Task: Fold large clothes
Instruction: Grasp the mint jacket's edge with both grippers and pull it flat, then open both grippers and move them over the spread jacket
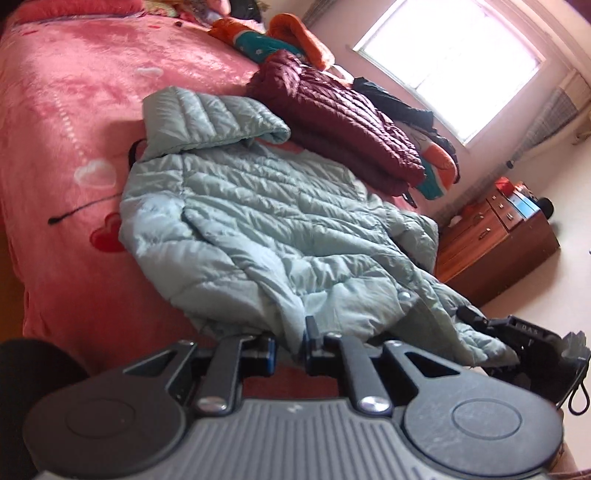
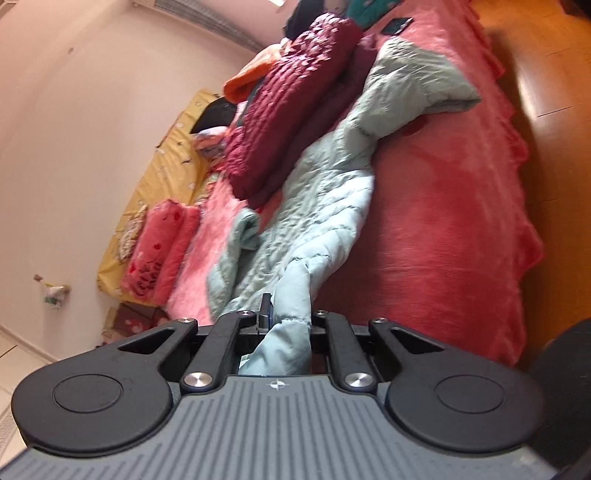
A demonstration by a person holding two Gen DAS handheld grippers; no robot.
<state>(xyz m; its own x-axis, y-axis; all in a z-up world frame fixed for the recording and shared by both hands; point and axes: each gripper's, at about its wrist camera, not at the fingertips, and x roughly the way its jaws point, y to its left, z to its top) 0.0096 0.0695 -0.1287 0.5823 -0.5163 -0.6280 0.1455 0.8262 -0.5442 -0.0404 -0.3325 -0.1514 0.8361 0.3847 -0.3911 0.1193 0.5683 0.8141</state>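
Observation:
A pale green quilted hooded jacket (image 1: 266,229) lies spread on the pink bed (image 1: 74,110), hood at the far end. My left gripper (image 1: 291,341) is shut on the jacket's near hem at the bed edge. My right gripper (image 2: 290,317) is shut on a bunched piece of the same jacket (image 2: 306,206), which stretches away from it across the bed (image 2: 443,206). The right gripper also shows in the left wrist view (image 1: 524,332), just right of the hem.
A folded maroon puffer jacket (image 1: 343,122) lies beyond the green one, with orange and teal bedding (image 1: 280,33) behind it. A wooden dresser (image 1: 495,236) stands by the window (image 1: 454,62). A folded pink blanket (image 2: 159,251) and a yellow sheet (image 2: 162,166) lie near the wall.

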